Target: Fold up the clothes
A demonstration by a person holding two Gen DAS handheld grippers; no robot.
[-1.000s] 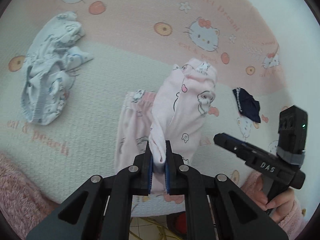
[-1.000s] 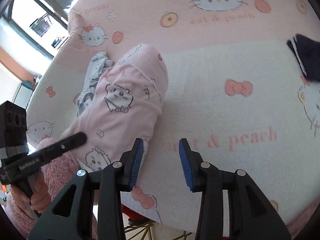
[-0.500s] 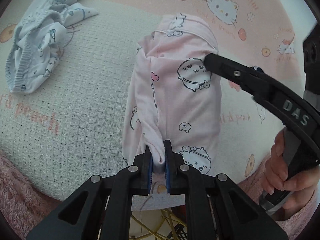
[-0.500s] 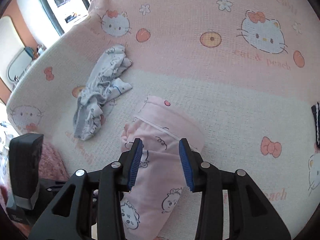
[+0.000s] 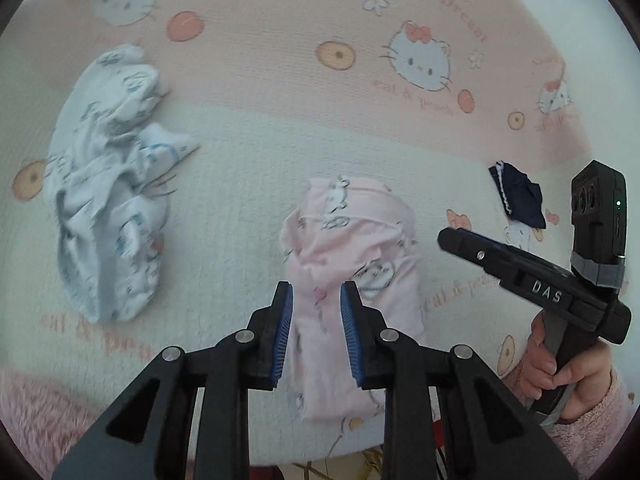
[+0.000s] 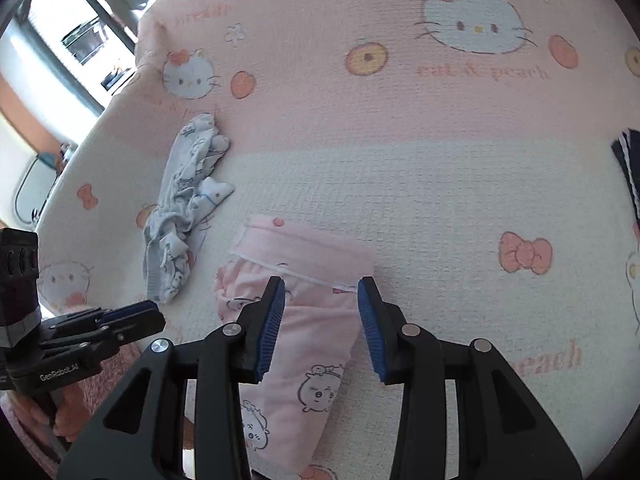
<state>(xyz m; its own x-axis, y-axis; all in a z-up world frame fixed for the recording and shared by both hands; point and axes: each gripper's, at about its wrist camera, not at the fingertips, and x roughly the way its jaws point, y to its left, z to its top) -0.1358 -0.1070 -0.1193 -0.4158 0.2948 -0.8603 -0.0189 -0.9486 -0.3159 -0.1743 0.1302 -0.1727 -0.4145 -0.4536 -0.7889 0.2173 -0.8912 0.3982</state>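
We hold both grippers over the soft pink cartoon-print garment [image 6: 304, 344], which lies doubled over on itself on the waffle-textured pink and cream cartoon-cat blanket [image 6: 440, 184], near the front edge of the surface. Our left gripper [image 5: 316, 332] has its blue-padded fingers [image 5: 283, 332] spread apart with nothing between them, and our right gripper [image 6: 322, 326] stands likewise parted and empty above the white-piped edge of the pink piece.

The risks we see from here:

- The pink bundle looks loosely stacked, with bulging layers at its far left corner. If we pinch only the top layer, the fold may peel apart when we lift.
- Its near end hangs close to the blanket's front edge; a pull toward us could drag it off the surface.
- The fabric is thin and limp, so a grip taken too shallowly may slip out of the pads.
- The crumpled pale blue printed garment [image 5: 108, 192] lies well apart to the left, and the small dark navy cloth [image 5: 520, 200] sits off to the right. A wide sweep of either gripper could snag them.
- The two grippers sit close together, so a careless reach could knock one against the other.
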